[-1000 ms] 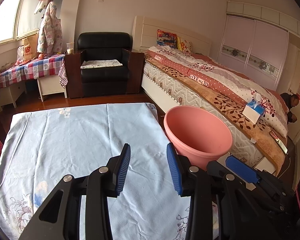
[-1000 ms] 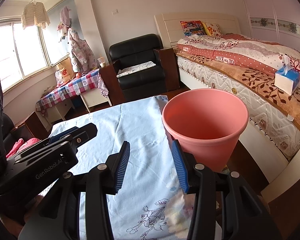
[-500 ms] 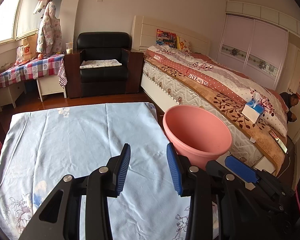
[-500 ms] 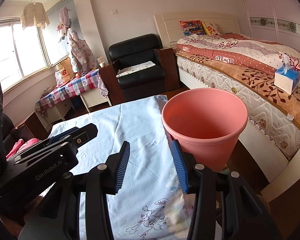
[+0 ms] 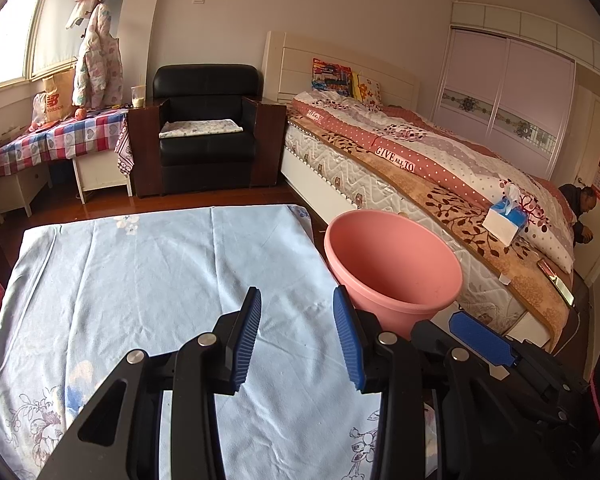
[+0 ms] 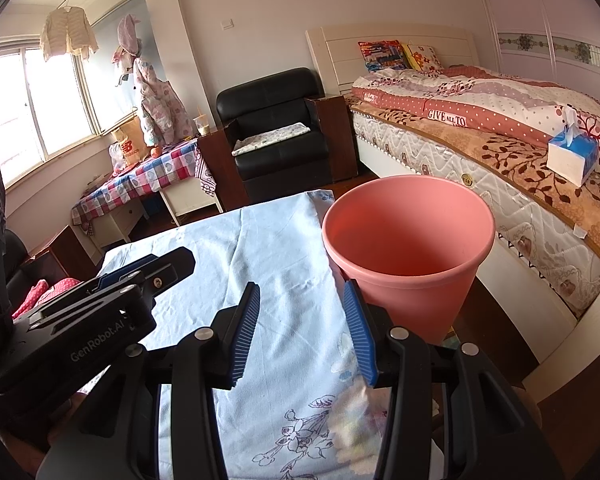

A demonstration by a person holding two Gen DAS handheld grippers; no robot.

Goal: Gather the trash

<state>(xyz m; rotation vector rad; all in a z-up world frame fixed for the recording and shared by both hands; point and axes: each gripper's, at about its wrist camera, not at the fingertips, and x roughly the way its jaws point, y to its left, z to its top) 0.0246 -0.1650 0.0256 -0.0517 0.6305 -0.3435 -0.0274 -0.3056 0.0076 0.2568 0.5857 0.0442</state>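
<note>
Both grippers hover, jaws apart, nothing held.
Left gripper point(image 5: 297, 334) and right gripper point(image 6: 301, 334) hang over the blue floral cloth point(image 5: 148, 280); pink bin point(image 6: 408, 236) stands right, beside the bed point(image 6: 520, 184).

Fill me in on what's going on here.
A person holds two grippers over a table covered with a light blue cloth. The left gripper and the right gripper both stand open with nothing between the pads. A pink bin sits at the table's right edge, beside the bed. No trash shows on the cloth.
</note>
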